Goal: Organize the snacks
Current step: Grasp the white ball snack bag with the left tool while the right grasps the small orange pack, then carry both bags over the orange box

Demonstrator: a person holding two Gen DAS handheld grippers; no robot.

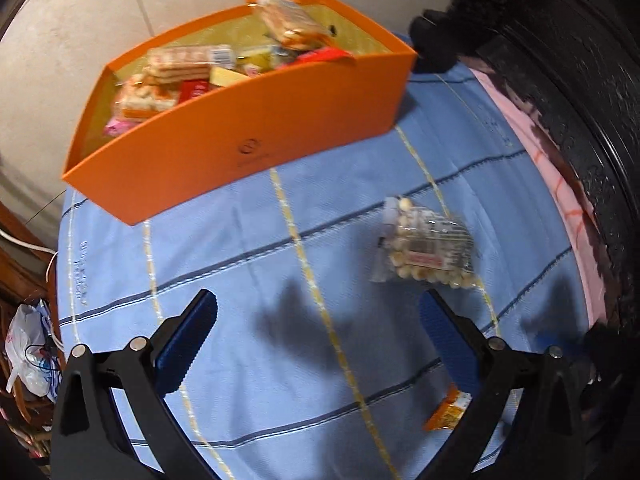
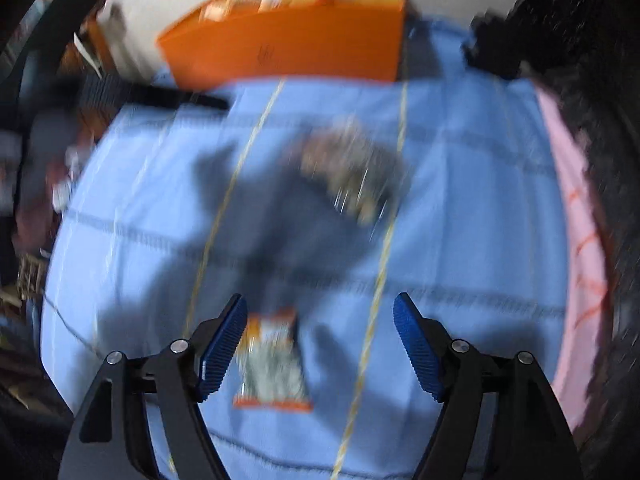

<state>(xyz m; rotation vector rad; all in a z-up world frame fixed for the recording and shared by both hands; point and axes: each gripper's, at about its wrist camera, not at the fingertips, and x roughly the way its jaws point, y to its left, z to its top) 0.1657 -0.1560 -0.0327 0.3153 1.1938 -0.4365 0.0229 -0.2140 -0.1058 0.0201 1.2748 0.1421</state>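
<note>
Light-blue striped tablecloth (image 1: pixel 248 280) over pale tiled floor (image 1: pixel 80 20); orange cardboard snack box (image 1: pixel 256 132) at far edge. Right view motion-blurred, clear nut bag (image 2: pixel 352 168) smeared. Left gripper (image 1: pixel 316 316) and right gripper (image 2: pixel 320 320) both spread wide, empty.

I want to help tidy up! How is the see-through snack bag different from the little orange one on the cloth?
The clear bag is bigger and lumpy with pale round snacks showing through; the orange packet is smaller and flatter, with orange ends. The clear bag lies nearer the orange box; the orange packet lies just below the right tongs. Both rest loose on the blue cloth, outside the box.
</note>
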